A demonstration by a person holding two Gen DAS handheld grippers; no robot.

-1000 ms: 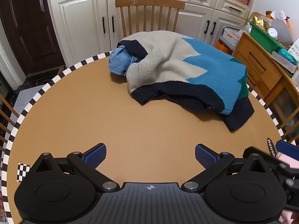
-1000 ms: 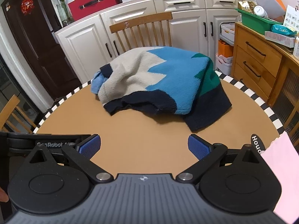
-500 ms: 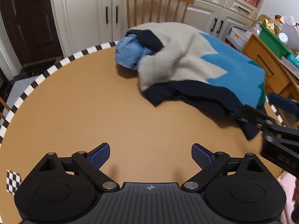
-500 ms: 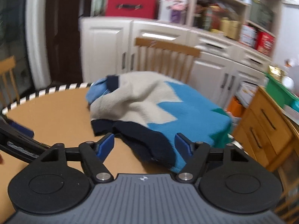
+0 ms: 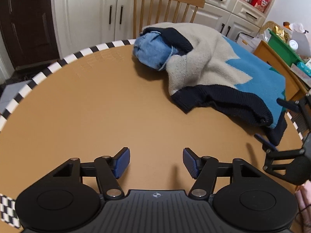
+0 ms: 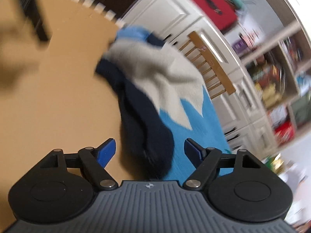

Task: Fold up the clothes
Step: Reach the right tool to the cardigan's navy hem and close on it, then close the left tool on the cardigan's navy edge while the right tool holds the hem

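Observation:
A crumpled knit sweater (image 5: 217,71) in beige, blue and navy lies on the far right of the round tan table (image 5: 97,106). A light blue denim garment (image 5: 151,52) is bunched at its left end. My left gripper (image 5: 155,161) hovers open over bare table, well short of the clothes. In the blurred, tilted right wrist view, my right gripper (image 6: 149,151) is open with the sweater's navy hem (image 6: 151,141) between its fingers, not clamped. The left wrist view shows the right gripper (image 5: 272,124) at the sweater's near right corner.
A wooden chair (image 5: 167,5) stands behind the table against white cabinets (image 5: 85,13). A wooden sideboard (image 5: 276,62) with a green bin (image 5: 281,44) sits at the right. The table rim (image 5: 48,69) is checkered black and white. Bare tabletop fills the left and front.
My right gripper swung right, rolled, and moved in around the sweater's navy hem. My left gripper advanced and narrowed its opening somewhat. The clothes have not moved.

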